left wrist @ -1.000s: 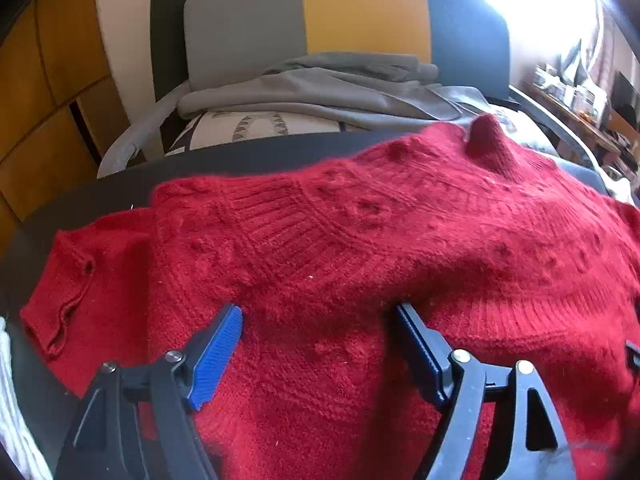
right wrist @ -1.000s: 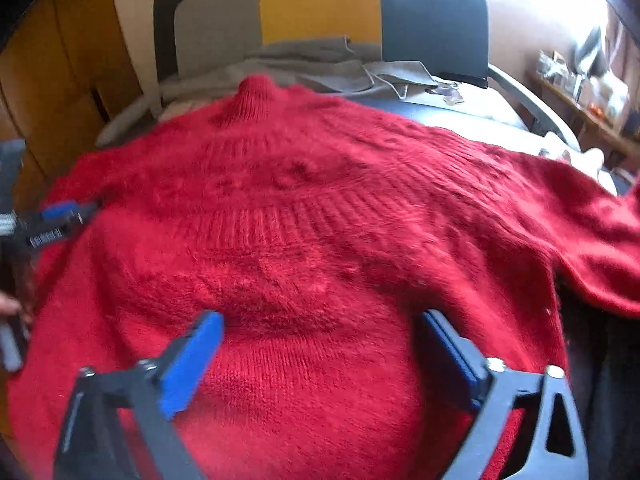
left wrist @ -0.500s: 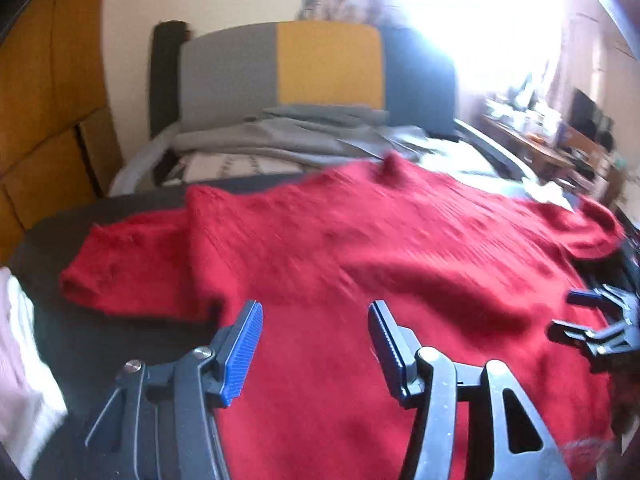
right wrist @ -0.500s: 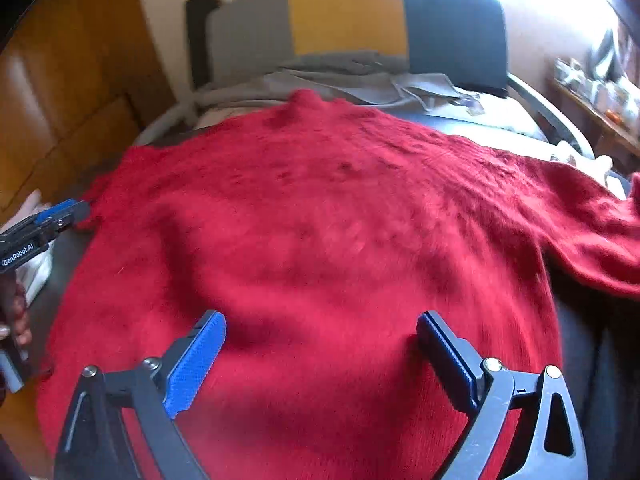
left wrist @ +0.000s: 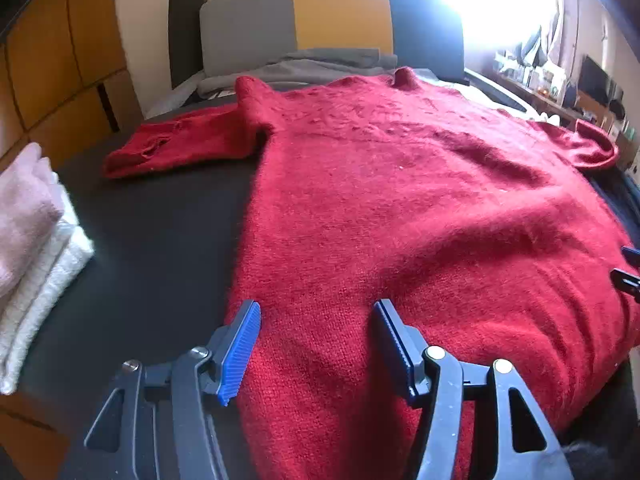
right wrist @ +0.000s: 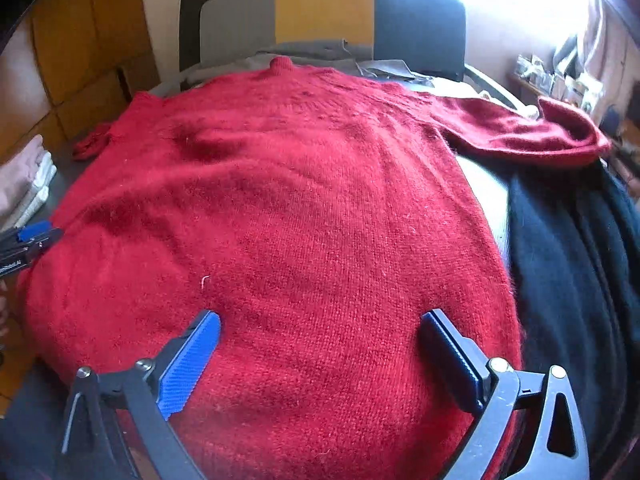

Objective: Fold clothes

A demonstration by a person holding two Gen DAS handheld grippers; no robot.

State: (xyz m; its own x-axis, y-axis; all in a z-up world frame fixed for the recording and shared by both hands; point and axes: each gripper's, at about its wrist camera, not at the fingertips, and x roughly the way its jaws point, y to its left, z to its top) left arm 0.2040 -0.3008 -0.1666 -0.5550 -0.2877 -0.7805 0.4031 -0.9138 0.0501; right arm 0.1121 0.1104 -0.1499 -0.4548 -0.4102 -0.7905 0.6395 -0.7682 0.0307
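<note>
Left claw (left wrist: 316, 344) over sweater (left wrist: 400, 208) hem

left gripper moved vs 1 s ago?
Yes. The left gripper has backed away from the striped chair back, from the red sweater's yoke toward its hem; its jaws are opening, pinching nothing.

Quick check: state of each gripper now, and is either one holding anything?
Left gripper: jaws opening, over the red sweater, gripping nothing.
Right gripper: open wide over the sweater, holding nothing.
</note>
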